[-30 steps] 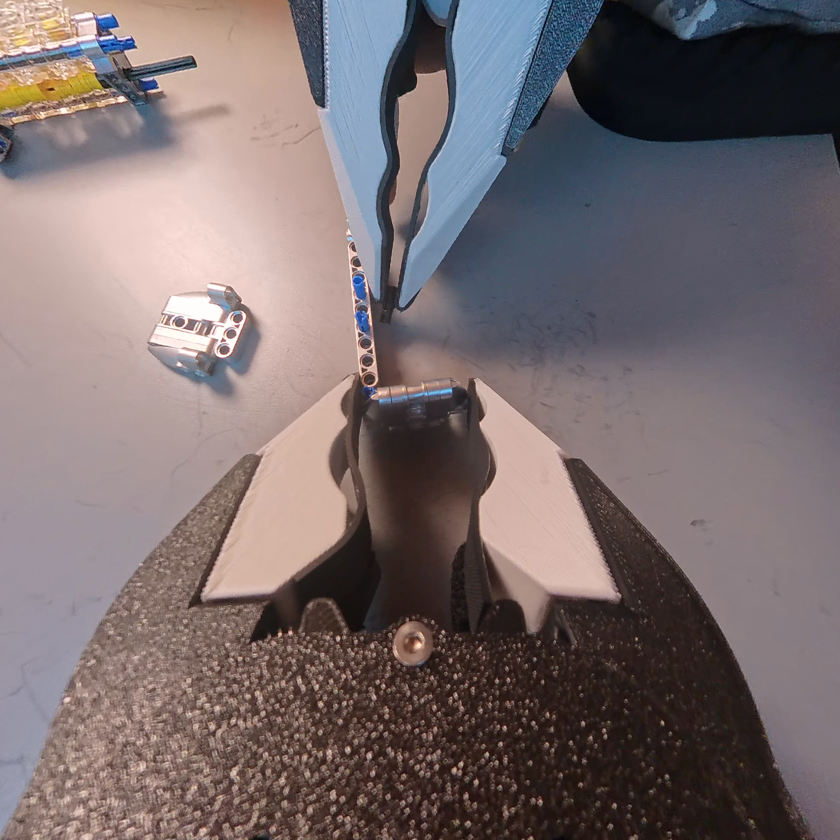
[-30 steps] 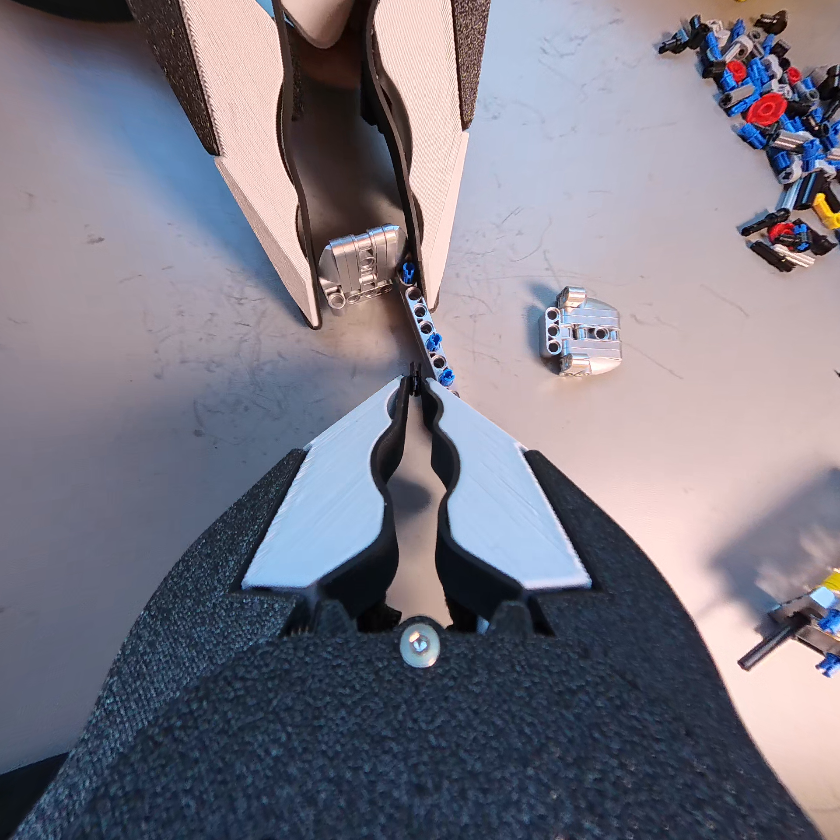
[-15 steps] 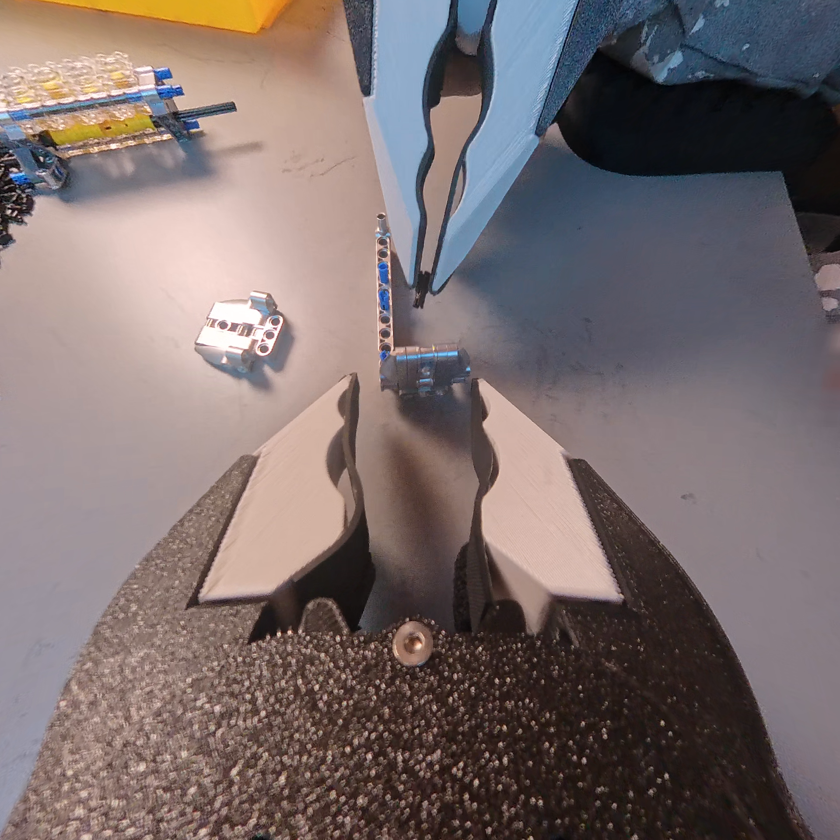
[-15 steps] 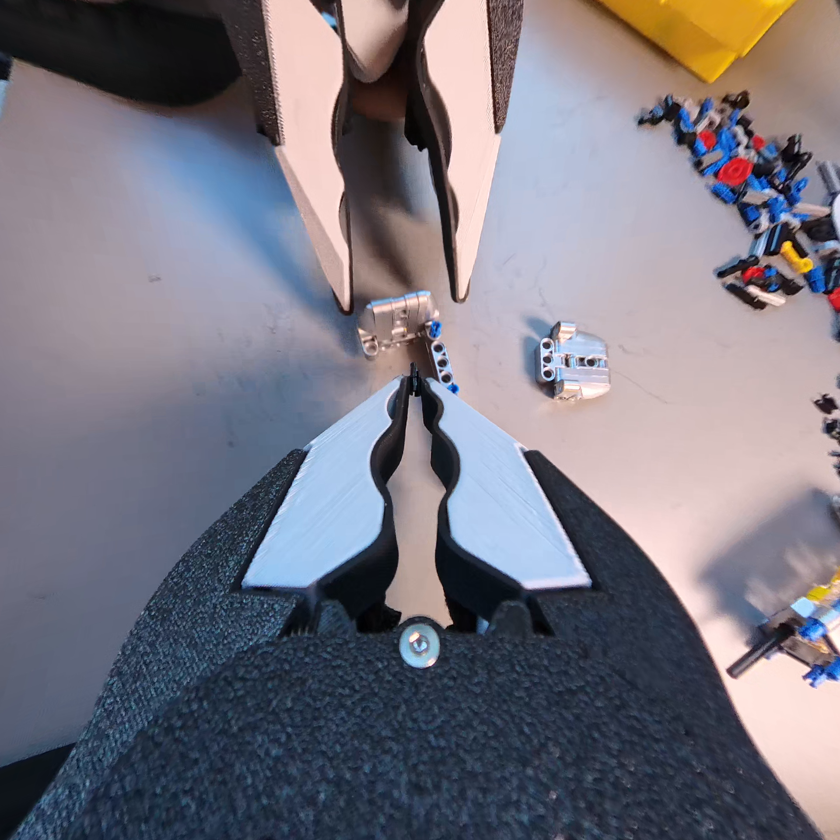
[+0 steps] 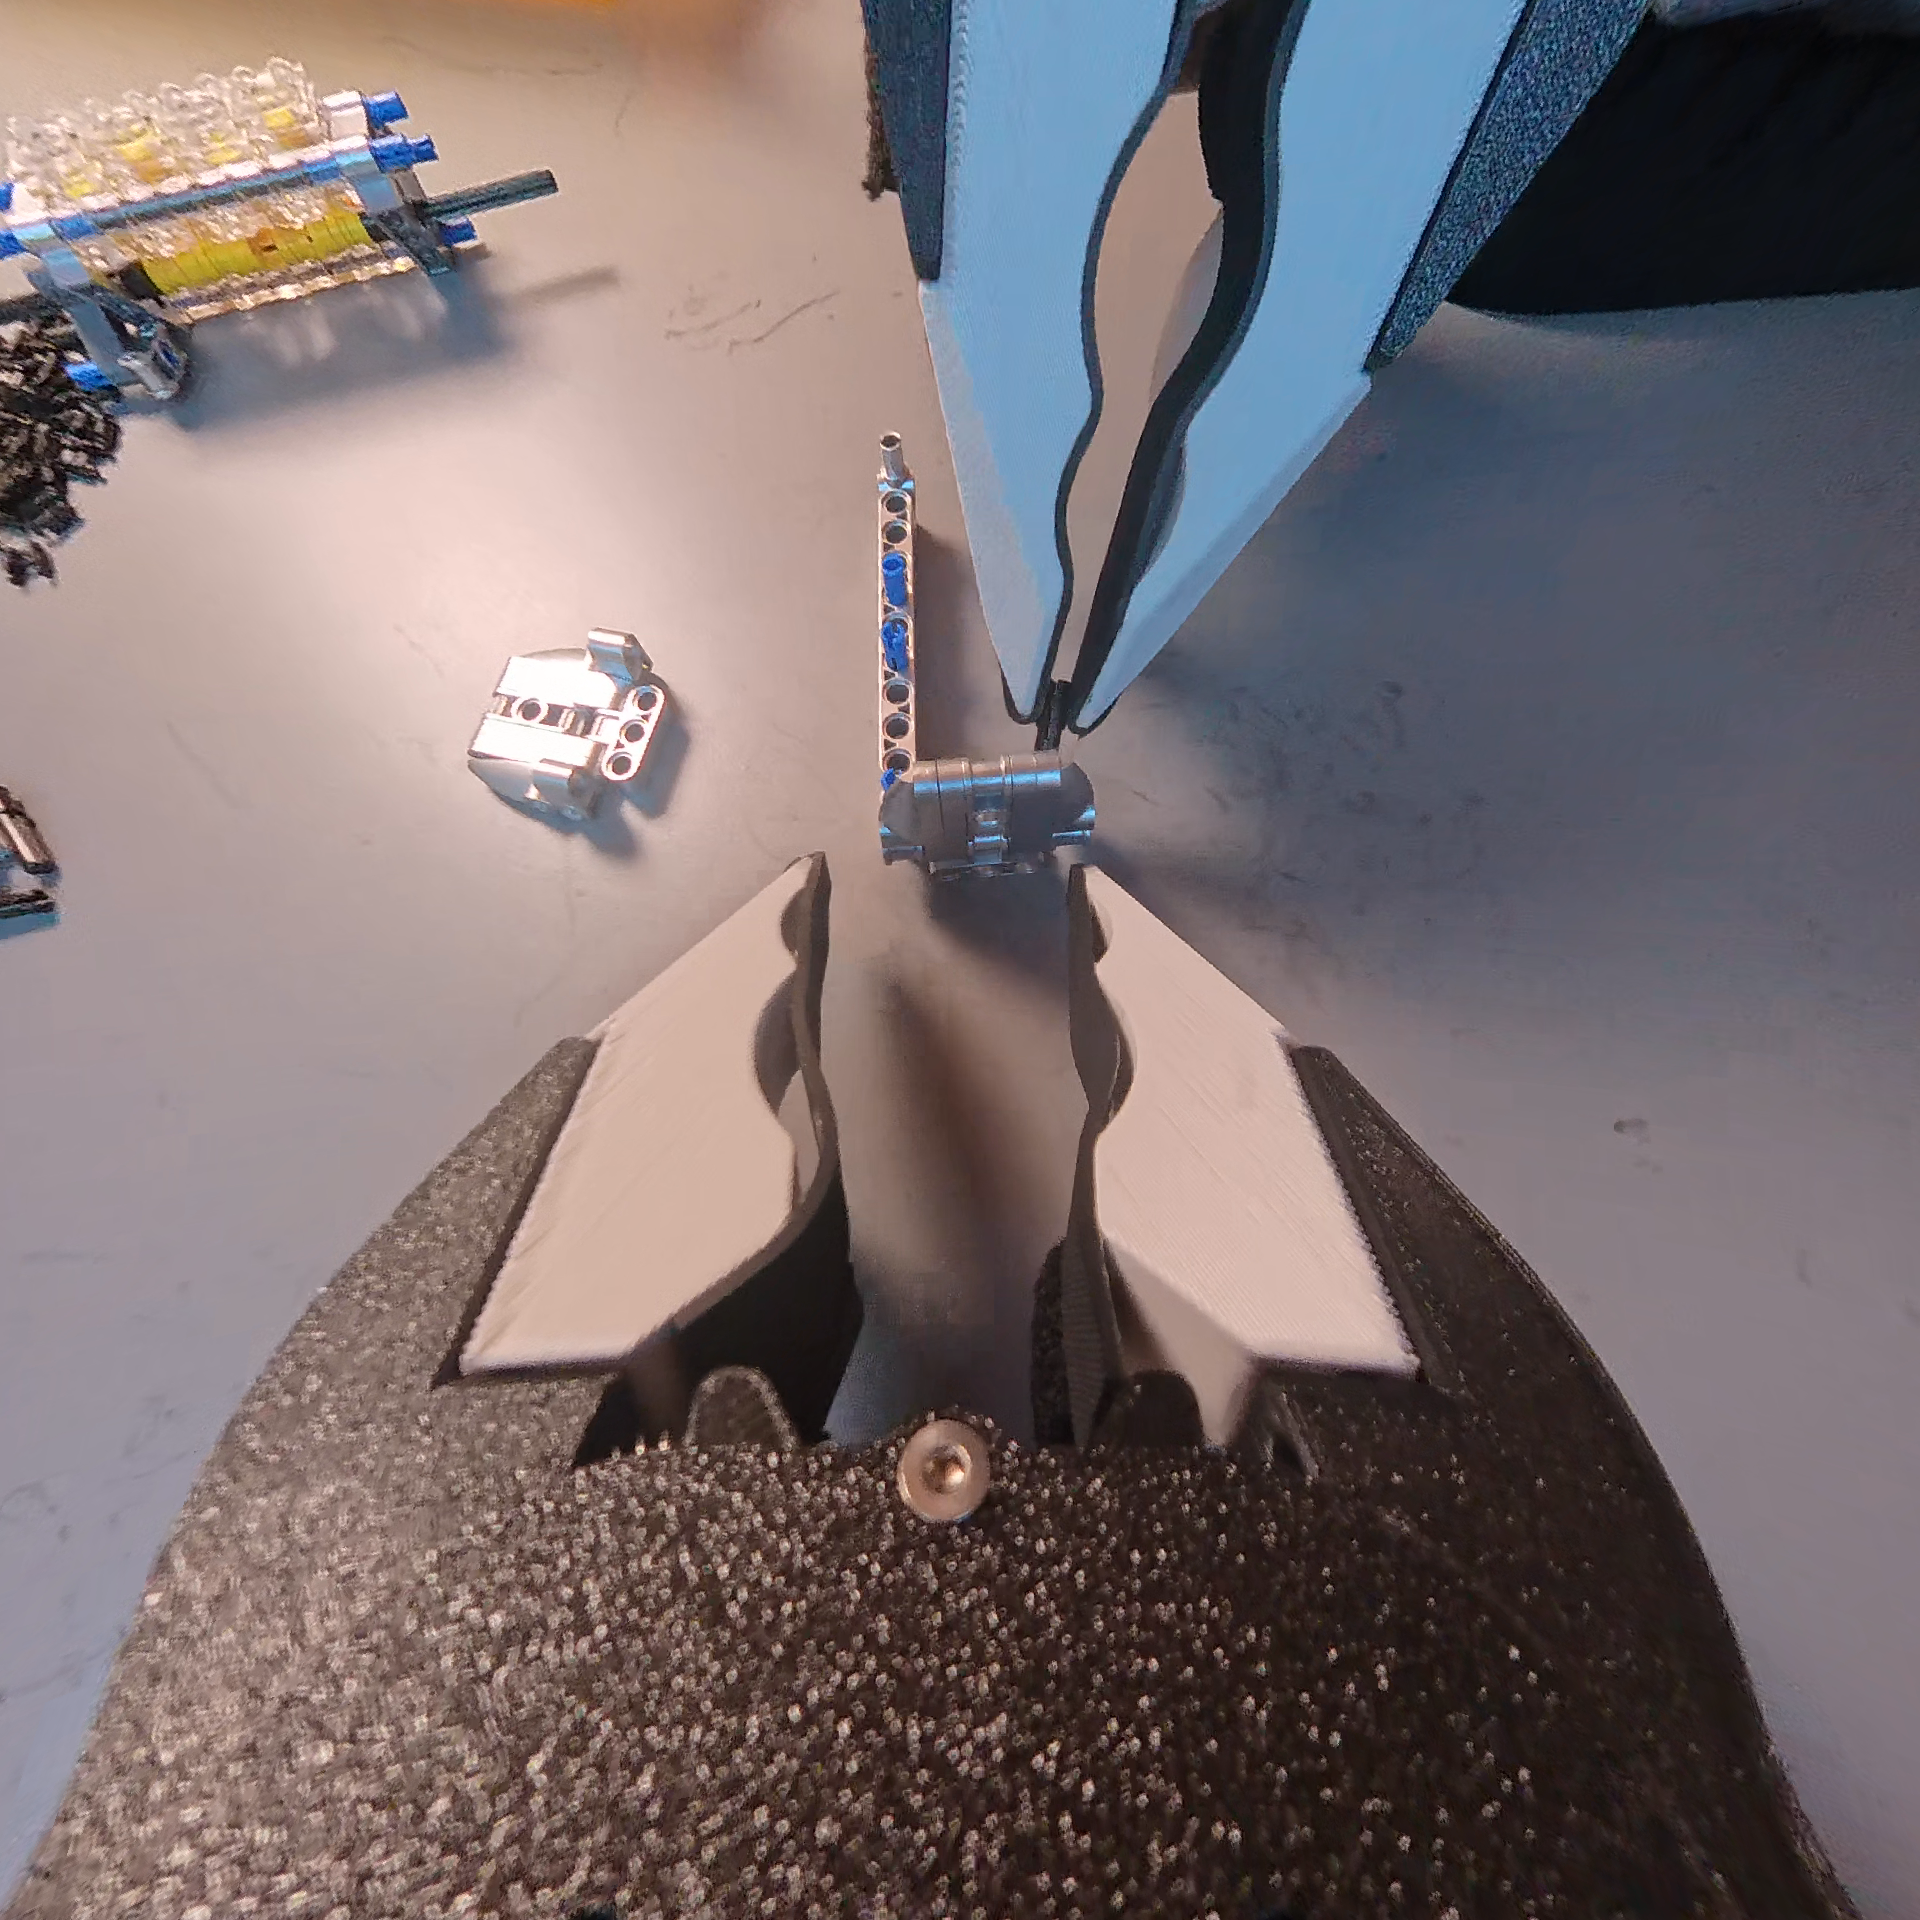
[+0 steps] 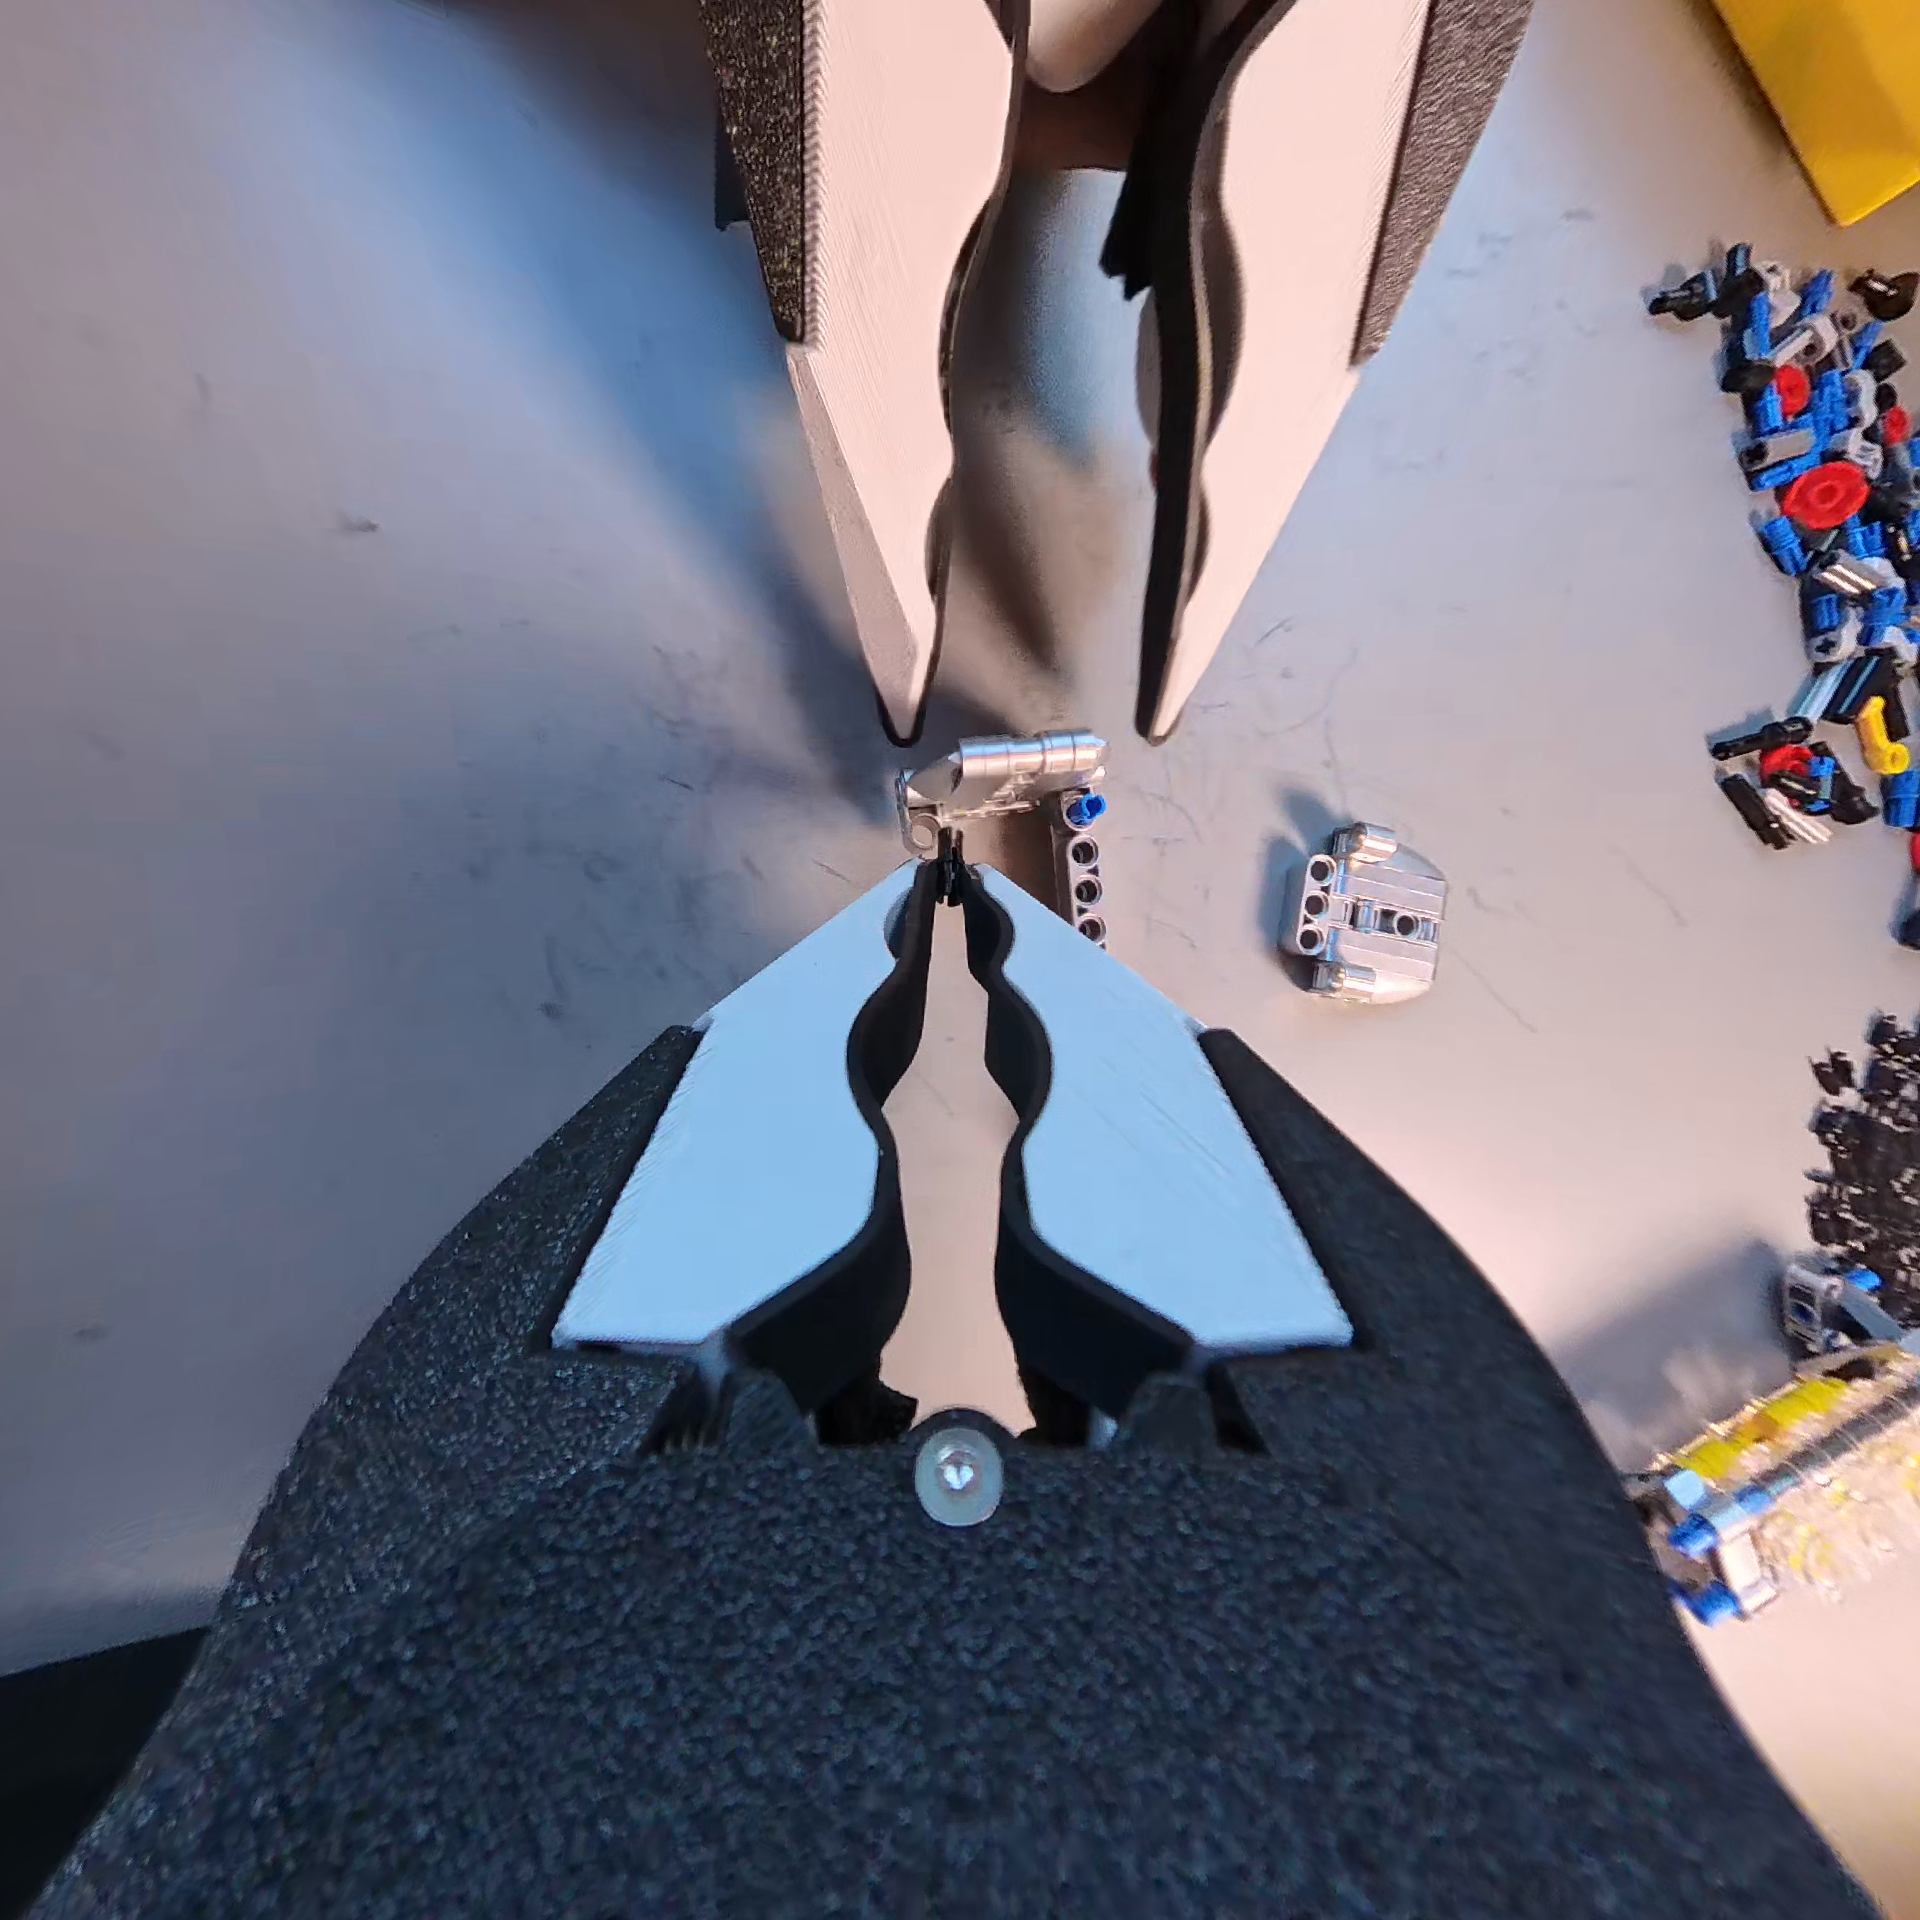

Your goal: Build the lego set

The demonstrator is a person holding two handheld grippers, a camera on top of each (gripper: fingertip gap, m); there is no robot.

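- Left tool (image 5: 945,883): fingers spread wide, gripping nothing; tips sit just short of a small silver panel piece (image 5: 985,810) standing on the grey surface (image 5: 1507,935).
- Right tool (image 6: 943,878): fingers pinched together on a tiny black pin (image 6: 945,854), whose end touches the silver panel piece's near side.
- Grey perforated beam (image 5: 896,613) with blue pegs lies flat on the surface, one end meeting the silver panel piece.
- A second silver panel (image 5: 569,732) lies apart to one side of the beam, touching nothing.
- Partly built yellow-and-clear model (image 5: 208,218) sits farther out.
- Loose pile of blue, black and red parts (image 6: 1829,520), well apart from both tools.
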